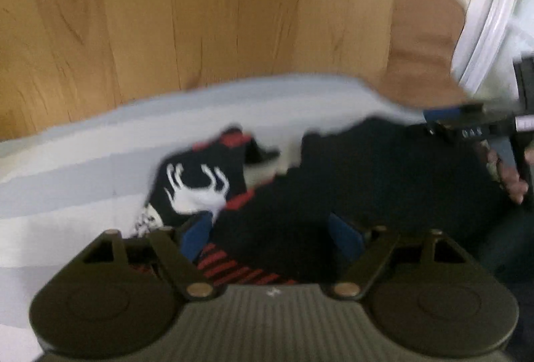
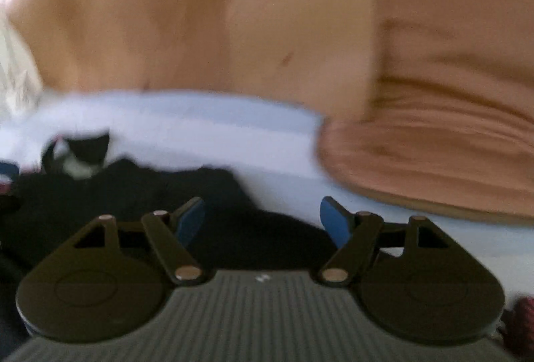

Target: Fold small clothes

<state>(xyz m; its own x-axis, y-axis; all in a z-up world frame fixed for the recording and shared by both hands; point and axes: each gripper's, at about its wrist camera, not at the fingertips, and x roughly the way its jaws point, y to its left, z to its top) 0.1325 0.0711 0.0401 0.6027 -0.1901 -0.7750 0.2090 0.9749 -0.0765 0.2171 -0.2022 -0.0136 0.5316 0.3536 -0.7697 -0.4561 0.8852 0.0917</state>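
lying on a pale striped sheet [image 1: 66, 168] beside wood panelling [image 1: 200, 11], dark clothes [image 1: 383, 178] sit between both spread tools.

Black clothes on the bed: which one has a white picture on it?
The small black garment with red stripes, lying left of the plain black garment, carries the white antler-like design. The other is all black.

Matt black knitted cloth garment [image 1: 383, 181] lies on smooth pale striped sheet fabric [image 1: 66, 181], below a satin-finished, grained wooden board [image 1: 200, 11].
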